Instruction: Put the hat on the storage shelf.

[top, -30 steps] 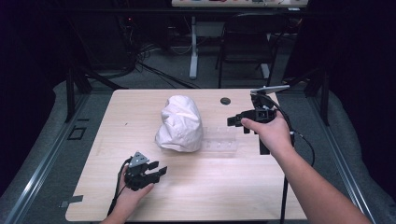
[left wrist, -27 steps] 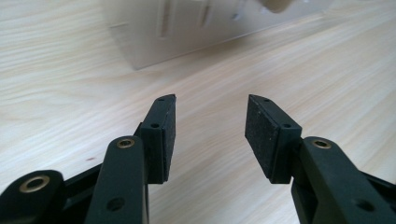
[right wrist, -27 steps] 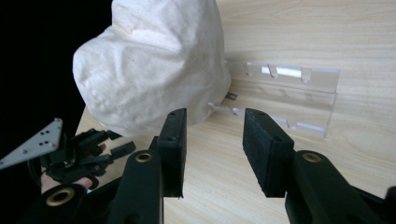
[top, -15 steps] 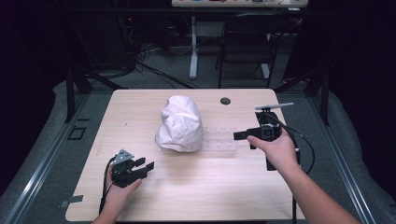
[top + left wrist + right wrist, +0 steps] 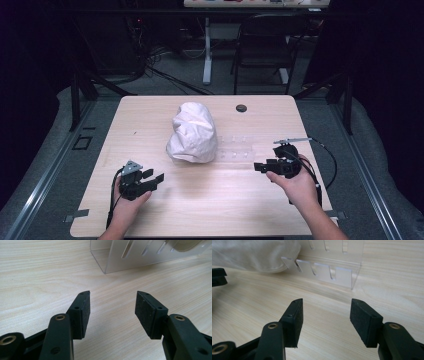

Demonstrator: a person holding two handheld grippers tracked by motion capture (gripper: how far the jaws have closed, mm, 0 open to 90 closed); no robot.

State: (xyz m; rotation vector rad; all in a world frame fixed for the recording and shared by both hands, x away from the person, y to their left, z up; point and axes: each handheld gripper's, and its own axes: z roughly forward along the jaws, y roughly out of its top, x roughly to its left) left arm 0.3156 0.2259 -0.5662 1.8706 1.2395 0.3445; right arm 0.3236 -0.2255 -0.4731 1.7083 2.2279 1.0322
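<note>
1. On the pale wood-grain table (image 5: 210, 200), a crumpled white bag (image 5: 192, 132) sits near the middle, with a clear slotted acrylic rack (image 5: 239, 150) touching its right side.
2. Near the far edge lies a small dark round disc (image 5: 241, 108).
3. Left gripper (image 5: 152, 180) rests low at the near left, well apart from the bag; its jaws have just been opening and stand wide, nothing between them.
4. Right gripper (image 5: 258, 166) lies just beside the rack's near end (jaws likewise just opened, empty).
5. Beyond the table: grey floor, a black chair (image 5: 262, 47), loose cables (image 5: 165, 70), darkness around.
</note>
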